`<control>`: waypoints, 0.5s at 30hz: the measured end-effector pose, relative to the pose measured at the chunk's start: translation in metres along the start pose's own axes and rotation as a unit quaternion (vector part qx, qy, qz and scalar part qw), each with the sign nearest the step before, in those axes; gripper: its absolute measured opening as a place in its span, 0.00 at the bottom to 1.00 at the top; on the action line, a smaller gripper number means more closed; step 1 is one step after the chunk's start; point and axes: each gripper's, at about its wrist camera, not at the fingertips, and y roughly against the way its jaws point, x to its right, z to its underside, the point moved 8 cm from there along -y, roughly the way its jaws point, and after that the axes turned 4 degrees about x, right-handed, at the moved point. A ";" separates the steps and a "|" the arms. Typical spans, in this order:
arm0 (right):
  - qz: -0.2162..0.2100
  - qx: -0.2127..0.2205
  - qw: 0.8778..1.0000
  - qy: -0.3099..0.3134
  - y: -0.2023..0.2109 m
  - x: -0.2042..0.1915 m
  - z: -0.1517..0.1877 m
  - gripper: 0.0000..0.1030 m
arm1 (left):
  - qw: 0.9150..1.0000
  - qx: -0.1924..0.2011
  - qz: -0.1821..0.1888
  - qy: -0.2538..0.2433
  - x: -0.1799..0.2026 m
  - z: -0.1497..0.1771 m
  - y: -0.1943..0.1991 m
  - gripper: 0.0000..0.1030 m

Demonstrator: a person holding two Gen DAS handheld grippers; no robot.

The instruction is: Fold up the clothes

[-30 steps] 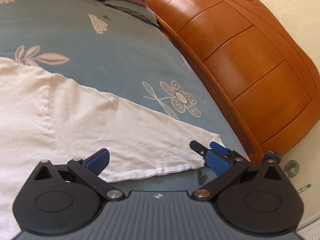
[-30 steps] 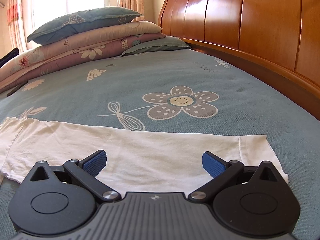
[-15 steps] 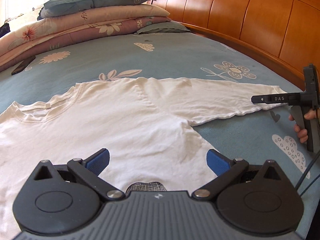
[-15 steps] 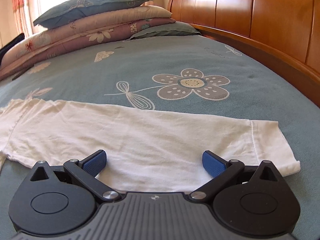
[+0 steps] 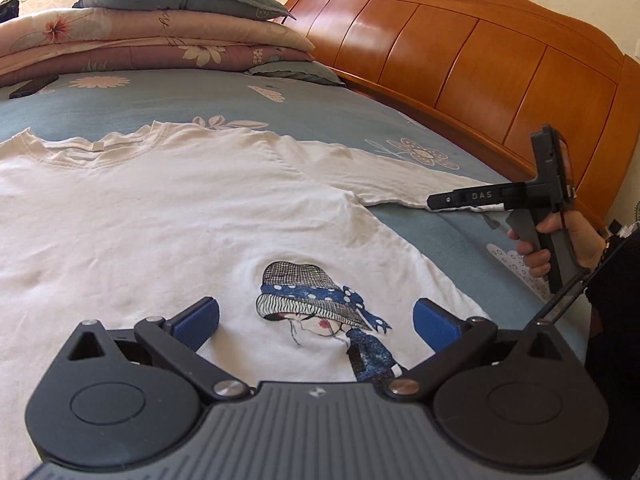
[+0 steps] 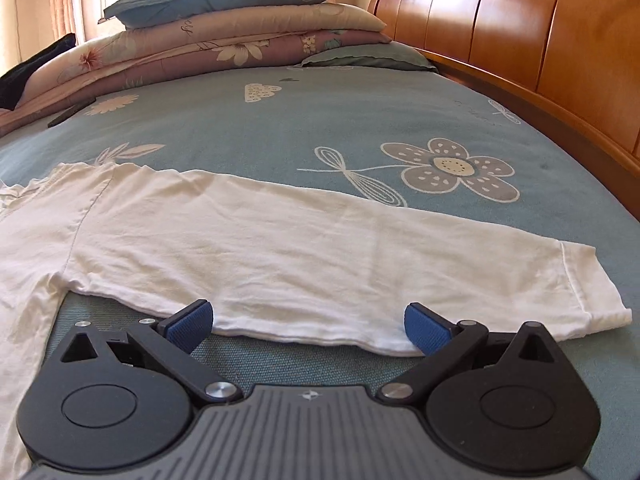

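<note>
Left wrist view: a white long-sleeved T-shirt (image 5: 168,216) is seen spread flat, front up, on the blue flower-patterned bed sheet (image 5: 168,100), its chest printed with a figure in a checked hat and blue dotted scarf (image 5: 320,300). The left gripper (image 5: 316,320) is held above that print with the jaws spread wide and nothing between them. The right gripper (image 6: 306,320) is set at the lower edge of the outstretched sleeve (image 6: 320,252), jaws released wide and nothing clamped, with one blue pad (image 6: 426,328) touching the hem.

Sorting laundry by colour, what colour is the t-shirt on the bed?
White t-shirt, clearest in the left wrist view.
</note>
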 end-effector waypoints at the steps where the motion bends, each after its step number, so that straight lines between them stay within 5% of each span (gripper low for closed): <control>1: -0.005 -0.001 1.000 -0.012 -0.001 0.007 -0.005 1.00 | 1.000 0.002 -0.005 -0.006 0.000 0.001 0.000 0.99; 11: -0.060 -0.010 0.990 -0.130 -0.015 0.072 -0.060 1.00 | 1.000 -0.005 0.003 -0.028 0.007 0.007 -0.003 0.99; 15: -0.031 -0.063 0.989 -0.130 -0.054 0.082 -0.049 1.00 | 1.000 -0.004 0.008 -0.024 0.006 0.008 -0.003 0.99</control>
